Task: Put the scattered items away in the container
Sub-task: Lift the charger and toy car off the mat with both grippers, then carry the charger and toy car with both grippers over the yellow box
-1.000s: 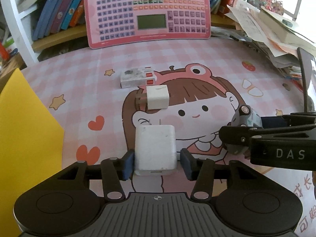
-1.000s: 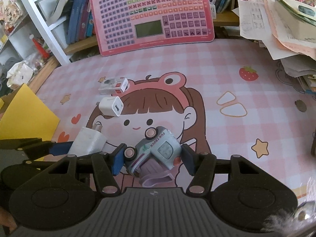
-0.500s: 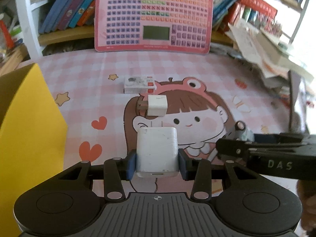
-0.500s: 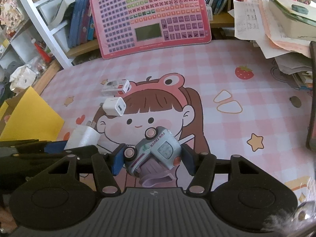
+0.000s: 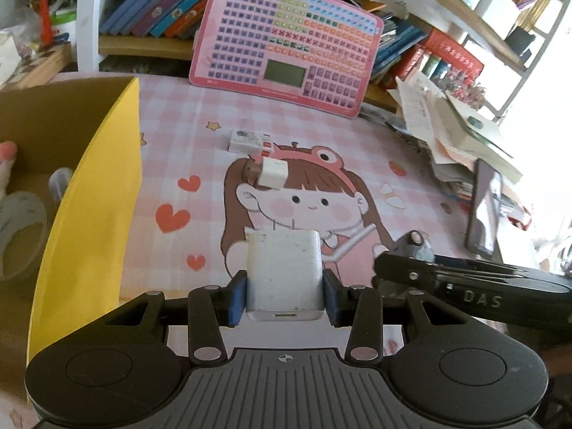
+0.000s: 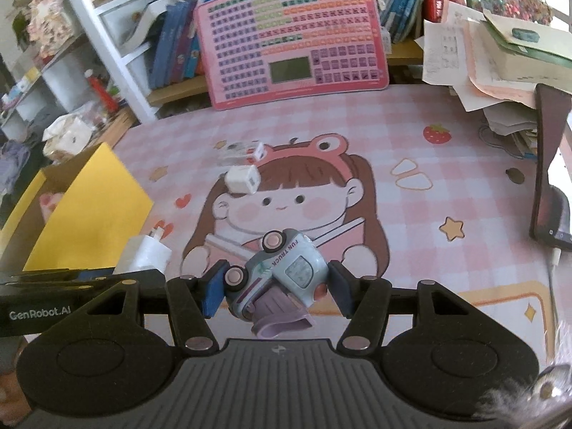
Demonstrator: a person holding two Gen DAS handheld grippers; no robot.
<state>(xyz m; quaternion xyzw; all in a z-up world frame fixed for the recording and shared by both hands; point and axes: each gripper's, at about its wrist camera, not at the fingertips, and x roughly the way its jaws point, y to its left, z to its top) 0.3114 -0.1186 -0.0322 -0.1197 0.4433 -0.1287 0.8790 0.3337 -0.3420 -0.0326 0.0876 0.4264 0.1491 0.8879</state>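
A pink checked mat [image 6: 411, 136] with a cartoon girl covers the table. On it lie a small white cube plug [image 6: 242, 178] and, just beyond, a little box [image 6: 243, 151]. A yellow carton [image 6: 89, 207] stands at the left, a pink keyboard toy [image 6: 291, 32] leans at the far edge.

The charger [image 5: 285, 271] looks like matt white plastic, a bit scuffed and speckled. The toy truck [image 6: 282, 275] is smooth, glossy plastic in pale teal. The box [image 5: 96, 193] is matt yellow card outside, plain brown cardboard inside. The mat [image 6: 411, 214] has a smooth printed surface, and both grippers' bodies are ribbed black plastic.
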